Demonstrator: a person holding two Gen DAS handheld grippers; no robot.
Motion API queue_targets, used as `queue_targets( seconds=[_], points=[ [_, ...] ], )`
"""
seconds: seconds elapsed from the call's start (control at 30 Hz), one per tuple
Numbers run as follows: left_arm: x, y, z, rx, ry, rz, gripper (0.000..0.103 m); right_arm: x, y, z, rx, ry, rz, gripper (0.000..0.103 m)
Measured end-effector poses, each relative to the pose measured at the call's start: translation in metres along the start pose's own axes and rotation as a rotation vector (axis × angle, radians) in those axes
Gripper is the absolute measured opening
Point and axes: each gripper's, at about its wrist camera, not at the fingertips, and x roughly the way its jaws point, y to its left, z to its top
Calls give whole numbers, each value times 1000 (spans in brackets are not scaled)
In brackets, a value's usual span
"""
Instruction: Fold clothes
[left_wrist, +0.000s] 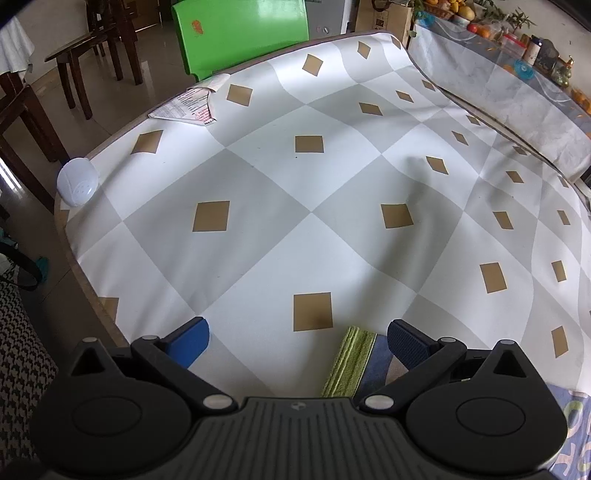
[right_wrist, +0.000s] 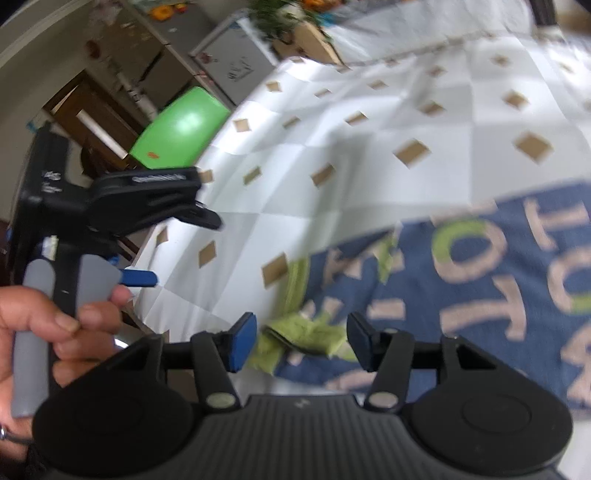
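The right gripper (right_wrist: 301, 341) has its fingers apart over the blue cloth's (right_wrist: 461, 288) green corner, bottom middle. The left gripper's (left_wrist: 298, 345) fingers are apart too.

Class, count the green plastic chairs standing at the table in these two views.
1: a green plastic chair at the table's far edge, also visible upper left in the right wrist view. Others may be hidden outside the frames.

Tablecloth (left_wrist: 314, 206): smooth, matt sheet. Garment (right_wrist: 480, 280): soft knit cloth. Chair (left_wrist: 240, 33): glossy green plastic. Gripper pads (left_wrist: 406, 341): textured rubber.
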Motion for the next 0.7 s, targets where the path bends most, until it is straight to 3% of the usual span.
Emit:
queue_targets(
  seconds=[0.13,0.4,0.7],
  points=[
    [0,-2,-2,9,6,-4,103,4,-12,-8,40,20,-35,52],
    [1,-13,-6,63,27,-45,103,28,-16,-10,82,51,-11,52],
    [1,-14,-5,47,52,-71,103,57,-20,-19,105,101,-51,51]
  ],
)
